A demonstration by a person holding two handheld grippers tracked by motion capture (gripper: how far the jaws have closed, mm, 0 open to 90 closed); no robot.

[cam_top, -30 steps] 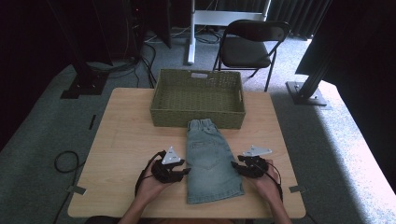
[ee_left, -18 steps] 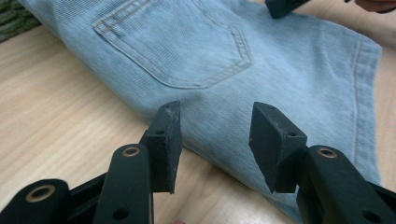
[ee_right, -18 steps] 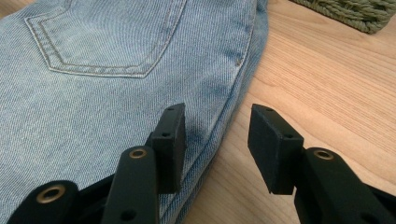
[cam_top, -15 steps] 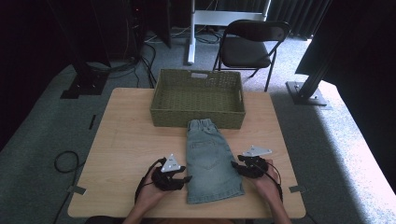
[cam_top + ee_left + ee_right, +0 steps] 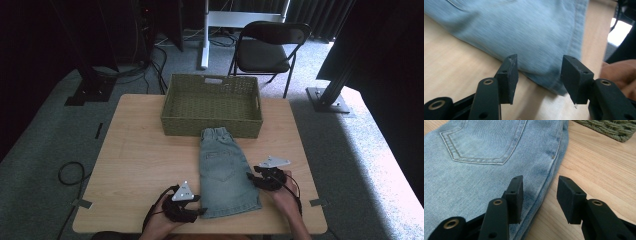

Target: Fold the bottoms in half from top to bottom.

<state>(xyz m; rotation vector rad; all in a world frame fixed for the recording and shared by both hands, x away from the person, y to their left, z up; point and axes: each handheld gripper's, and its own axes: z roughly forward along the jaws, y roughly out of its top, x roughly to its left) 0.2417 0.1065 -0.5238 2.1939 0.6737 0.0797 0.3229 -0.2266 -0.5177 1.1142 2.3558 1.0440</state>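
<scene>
The black two-jaw left gripper [image 5: 200, 212], held in the person's left hand [image 5: 156, 224], sits low with jaws parted (a wide gap). The black two-jaw right gripper [image 5: 251, 177], in the right hand [image 5: 286, 196], likewise gapes.

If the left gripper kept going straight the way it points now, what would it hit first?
Most likely the bottom corner of the denim shorts: the open left gripper is aimed at the hem corner, which lies between its jaws. Depth is hard to judge.

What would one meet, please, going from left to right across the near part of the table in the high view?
Left black two-jaw gripper → light blue denim shorts lying flat on the pale wooden table → right black two-jaw gripper.
</scene>
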